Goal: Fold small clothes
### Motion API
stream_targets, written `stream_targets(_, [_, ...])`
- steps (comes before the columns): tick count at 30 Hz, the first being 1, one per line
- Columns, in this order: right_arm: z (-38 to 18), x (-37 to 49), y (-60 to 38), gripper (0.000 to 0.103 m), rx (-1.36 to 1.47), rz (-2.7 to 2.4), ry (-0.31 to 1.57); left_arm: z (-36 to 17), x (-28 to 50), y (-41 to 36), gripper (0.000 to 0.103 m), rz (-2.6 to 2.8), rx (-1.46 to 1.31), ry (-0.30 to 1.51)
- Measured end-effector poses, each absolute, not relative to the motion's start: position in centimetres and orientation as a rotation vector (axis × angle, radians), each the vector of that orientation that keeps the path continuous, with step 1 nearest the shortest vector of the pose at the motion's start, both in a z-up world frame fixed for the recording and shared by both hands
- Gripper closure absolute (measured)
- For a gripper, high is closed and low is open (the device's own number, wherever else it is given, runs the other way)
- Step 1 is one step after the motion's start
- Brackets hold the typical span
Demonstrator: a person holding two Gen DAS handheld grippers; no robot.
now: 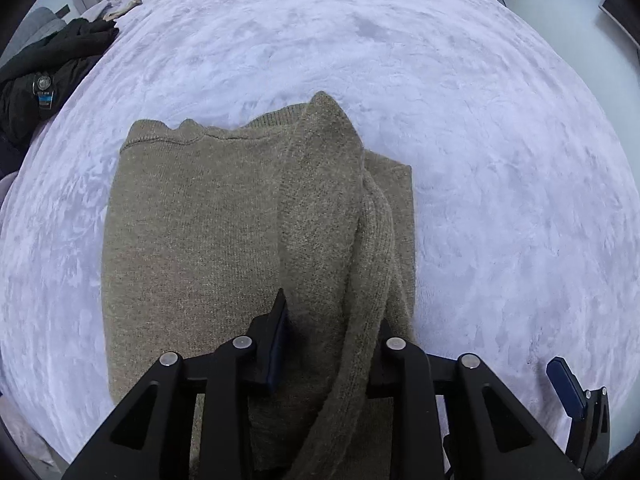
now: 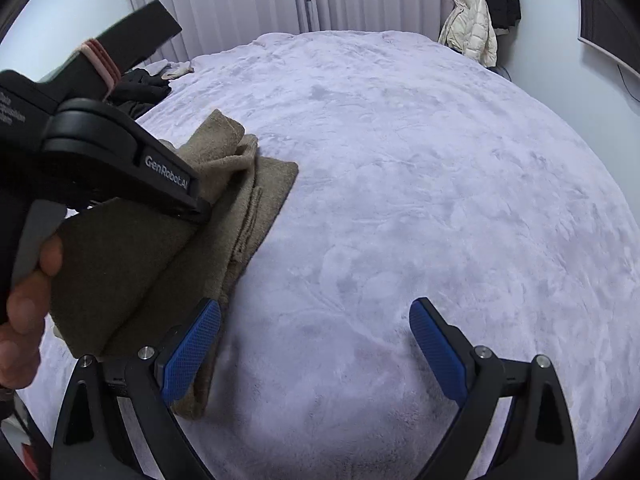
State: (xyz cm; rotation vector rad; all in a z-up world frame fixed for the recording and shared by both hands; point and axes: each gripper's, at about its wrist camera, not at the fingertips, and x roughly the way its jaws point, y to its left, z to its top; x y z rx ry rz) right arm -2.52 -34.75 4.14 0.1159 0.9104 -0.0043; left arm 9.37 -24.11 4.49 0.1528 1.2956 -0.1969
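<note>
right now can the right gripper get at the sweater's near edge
Probably yes: the right gripper is open and empty, the brown sweater lies just beside its left finger, with only bare blanket between.

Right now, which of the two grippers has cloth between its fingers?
The left gripper: a fold of the brown sweater runs between its fingers. The right gripper gapes open over bare blanket.

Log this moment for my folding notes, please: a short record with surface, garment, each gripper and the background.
surface: pale lilac plush blanket
garment: olive knit sweater, partly folded, sleeve laid over it
left gripper: sleeve runs between the jaws; grip unclear
right gripper: open, nothing between the jaws, beside the sweater's edge
background: black jacket at blanket's far edge, cream puffer jacket hanging
</note>
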Motion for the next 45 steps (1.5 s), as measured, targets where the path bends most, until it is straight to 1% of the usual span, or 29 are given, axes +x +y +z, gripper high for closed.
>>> stream_targets(1, [3.9, -2.7, -34.9, 0.007, 0.120, -0.002, 0.915, 4.8, 9.2, -24.2, 0.038, -0.236, 0.134, 1.302])
stream_targets(2, [3.8, -2.9, -35.0, 0.007, 0.123, 0.003, 0.917, 5.1, 9.0, -24.3, 0.026, -0.279, 0.101, 1.316])
stream_targets(3, [3.6, -3.1, -35.1, 0.007, 0.125, 0.009, 0.919, 5.6, 8.8, -24.2, 0.016, -0.312, 0.068, 1.320])
stream_targets(7, [3.8, -3.6, -35.2, 0.007, 0.128, 0.013, 0.912, 8.9, 7.3, -23.9, 0.016, -0.480, 0.012, 1.314])
stream_targets(9, [4.2, -4.1, -35.6, 0.007, 0.145, 0.018, 0.903, 10.9, 6.5, -22.4, 0.016, -0.574, -0.056, 1.293])
stream_targets(11, [4.8, -4.6, -35.9, 0.006, 0.172, 0.036, 0.889, 12.5, 5.7, -20.8, 0.016, -0.610, -0.081, 1.241])
stream_targets(13, [5.4, -4.8, -36.2, 0.006, 0.204, 0.065, 0.875, 13.4, 5.8, -18.6, 0.016, -0.543, -0.045, 1.166])
stream_targets(16, [6.3, -4.6, -35.9, 0.007, 0.255, 0.120, 0.860, 12.0, 6.3, -15.2, 0.016, -0.305, 0.089, 1.095])
stream_targets(20, [7.6, -4.0, -34.5, 0.007, 0.327, 0.183, 0.845, 8.7, 5.9, -11.7, 0.016, -0.181, 0.137, 1.111])
stream_targets(26, [9.5, -4.3, -27.9, 0.008, 0.141, 0.285, 0.801, 6.9, 3.8, -6.7, 0.016, -0.154, 0.061, 1.078])
stream_targets(29, [9.3, -4.8, -25.7, 0.008, 0.070, 0.319, 0.806, 6.1, 1.6, -4.8, 0.016, -0.237, 0.019, 1.078])
stream_targets(30, [9.0, -4.7, -25.3, 0.011, 0.051, 0.309, 0.820, 5.7, 0.6, -4.6, 0.016, -0.262, 0.032, 1.082])
stream_targets(33, [7.7, -3.9, -24.6, 0.025, 0.038, 0.329, 0.880, 4.1, -2.1, -4.6, 0.016, -0.301, 0.098, 1.086])
stream_targets(35, [7.0, -3.3, -24.3, 0.026, 0.041, 0.341, 0.900, 3.2, -3.3, -5.2, 0.016, -0.329, 0.109, 1.099])
stream_targets(36, [6.6, -3.0, -24.2, 0.029, 0.031, 0.335, 0.908, 2.9, -3.7, -5.7, 0.016, -0.351, 0.117, 1.104])
stream_targets(38, [5.9, -2.4, -23.9, 0.042, 0.018, 0.321, 0.936, 2.8, -4.4, -6.7, 0.016, -0.367, 0.136, 1.087])
stream_targets(39, [5.7, -2.2, -24.1, 0.054, 0.031, 0.325, 0.948, 2.7, -4.4, -7.2, 0.016, -0.371, 0.145, 1.083])
stream_targets(40, [5.6, -2.1, -24.3, 0.061, 0.052, 0.333, 0.958, 2.6, -4.2, -7.5, 0.016, -0.367, 0.155, 1.084])
stream_targets(42, [5.4, -2.2, -24.8, 0.068, 0.085, 0.337, 0.965, 2.2, -3.4, -7.7, 0.016, -0.330, 0.169, 1.077])
stream_targets(43, [5.4, -2.2, -25.0, 0.073, 0.092, 0.333, 0.967, 2.0, -2.9, -7.5, 0.016, -0.322, 0.150, 1.083])
stream_targets(44, [5.4, -2.2, -25.3, 0.076, 0.104, 0.330, 0.972, 2.0, -2.6, -7.0, 0.016, -0.322, 0.113, 1.093])
stream_targets(45, [5.6, -2.2, -25.6, 0.081, 0.119, 0.329, 0.972, 2.1, -2.4, -6.4, 0.016, -0.321, 0.073, 1.095])
